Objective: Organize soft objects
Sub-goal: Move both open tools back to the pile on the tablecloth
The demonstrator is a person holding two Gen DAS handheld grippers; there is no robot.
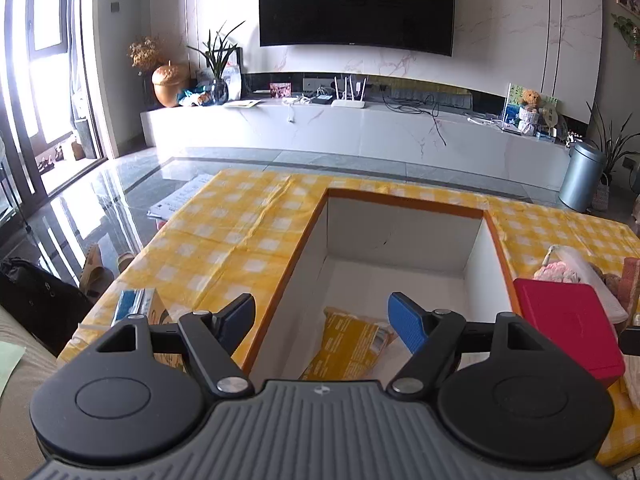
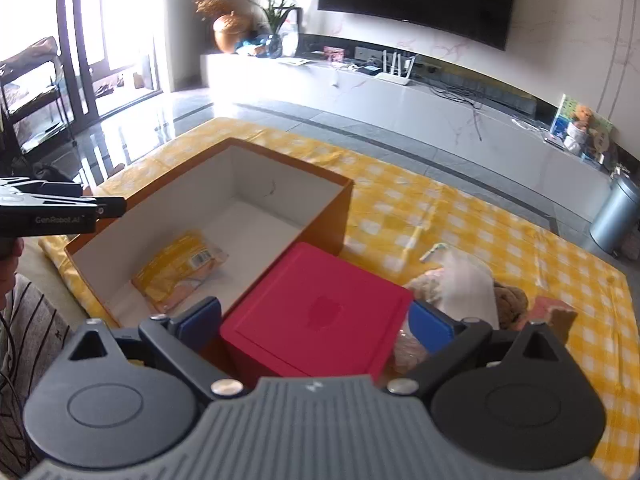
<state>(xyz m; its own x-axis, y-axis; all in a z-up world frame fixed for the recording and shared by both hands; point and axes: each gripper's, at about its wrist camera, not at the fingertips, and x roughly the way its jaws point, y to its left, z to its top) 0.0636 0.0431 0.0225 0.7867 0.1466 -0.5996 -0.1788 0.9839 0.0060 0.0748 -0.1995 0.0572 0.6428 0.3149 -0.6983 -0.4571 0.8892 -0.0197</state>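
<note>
An open orange box with a white inside (image 1: 404,236) (image 2: 240,184) stands on the yellow checked cloth. A yellow soft packet (image 1: 348,348) (image 2: 180,270) lies on its floor at the near end. My left gripper (image 1: 322,320) is open and empty, above the box's near edge. My right gripper (image 2: 316,326) has its jaws wide apart on either side of a red box (image 2: 320,312) (image 1: 568,328); whether the pads touch it I cannot tell. Soft items in a clear bag (image 2: 460,280) (image 1: 568,268) lie right of the red box.
A tissue box (image 1: 140,304) sits at the table's left near corner. The left gripper shows at the left edge of the right wrist view (image 2: 60,208). Beyond the table are a glossy floor, a white TV bench (image 1: 360,128) and a grey bin (image 1: 580,176).
</note>
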